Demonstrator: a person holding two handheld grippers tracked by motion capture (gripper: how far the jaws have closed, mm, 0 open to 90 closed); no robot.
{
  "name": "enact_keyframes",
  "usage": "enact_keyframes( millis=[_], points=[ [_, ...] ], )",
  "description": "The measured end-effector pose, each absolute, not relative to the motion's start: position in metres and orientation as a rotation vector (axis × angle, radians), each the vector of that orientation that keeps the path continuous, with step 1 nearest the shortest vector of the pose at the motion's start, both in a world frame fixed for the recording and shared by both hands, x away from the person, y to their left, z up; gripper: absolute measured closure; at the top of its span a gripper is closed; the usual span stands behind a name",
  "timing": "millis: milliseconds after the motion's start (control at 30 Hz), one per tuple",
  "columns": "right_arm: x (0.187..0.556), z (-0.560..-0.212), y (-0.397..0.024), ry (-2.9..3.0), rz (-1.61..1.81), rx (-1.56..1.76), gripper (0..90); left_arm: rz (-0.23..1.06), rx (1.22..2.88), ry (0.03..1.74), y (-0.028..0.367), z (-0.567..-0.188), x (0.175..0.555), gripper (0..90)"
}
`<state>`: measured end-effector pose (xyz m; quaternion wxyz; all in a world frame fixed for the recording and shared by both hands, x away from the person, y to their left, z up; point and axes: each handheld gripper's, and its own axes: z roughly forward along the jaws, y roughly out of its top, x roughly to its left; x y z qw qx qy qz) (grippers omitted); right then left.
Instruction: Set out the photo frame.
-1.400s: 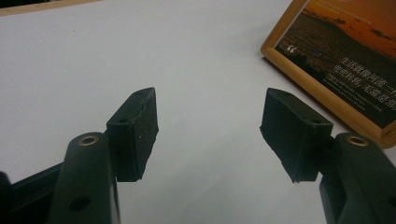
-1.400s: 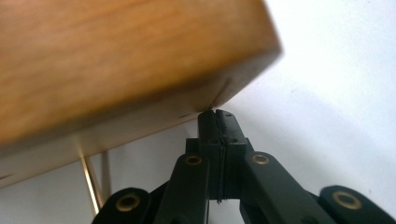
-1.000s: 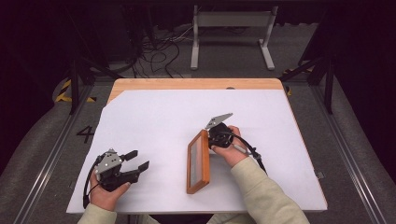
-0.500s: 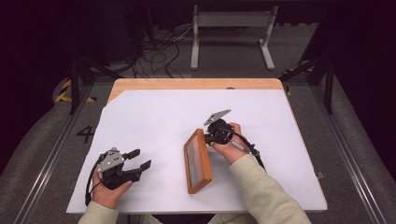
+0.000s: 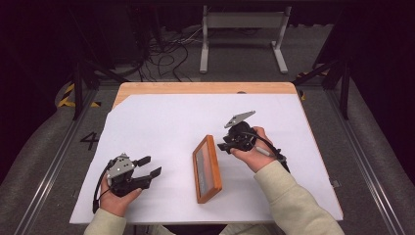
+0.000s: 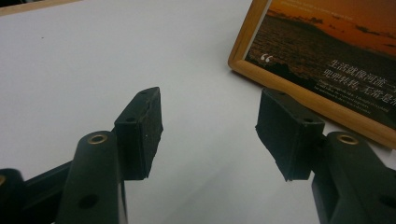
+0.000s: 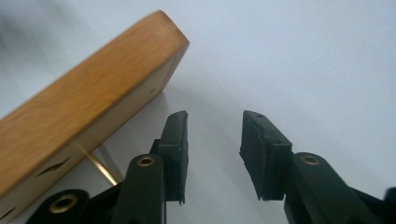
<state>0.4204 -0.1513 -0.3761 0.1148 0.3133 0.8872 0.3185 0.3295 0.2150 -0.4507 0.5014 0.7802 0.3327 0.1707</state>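
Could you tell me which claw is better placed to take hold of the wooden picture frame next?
Right, probably. The right claw sits open just beside the picture frame, at its far end, jaws having just been opening. The left claw, also open, is farther off.

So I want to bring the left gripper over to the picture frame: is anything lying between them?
No. In the high view, only bare white table cover separates the left gripper from the picture frame.

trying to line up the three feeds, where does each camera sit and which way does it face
High view: above the person's side, looking forward and down on the white table; both forearms, left tool, right tool.
Left gripper view: along its open jaws toward the picture frame.
Right gripper view: along its jaws, beside the frame's back.
Shared: the frame.
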Motion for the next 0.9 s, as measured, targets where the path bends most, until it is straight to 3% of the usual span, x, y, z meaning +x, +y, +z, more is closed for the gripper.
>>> enact_keyframes(
  millis=[300, 500, 700, 900],
  points=[
    [0.401, -0.346, -0.15, 2.577, 0.885, 0.949, 44.5, 0.399, 1.889, 0.794, 0.214, -0.451, 0.33, 40.9],
    [0.391, -0.332, -0.147, 2.601, 0.959, 0.948, 41.4, 0.395, 1.89, 0.793, 0.214, -0.452, 0.331, 40.9],
    [0.385, -0.332, -0.138, 2.637, 1.011, 0.979, 33.7, 0.393, 1.893, 0.796, 0.214, -0.452, 0.331, 40.7],
    [0.383, -0.34, -0.129, 2.677, 1.051, 1.047, 32.1, 0.391, 1.892, 0.795, 0.214, -0.452, 0.331, 40.5]
  ],
)
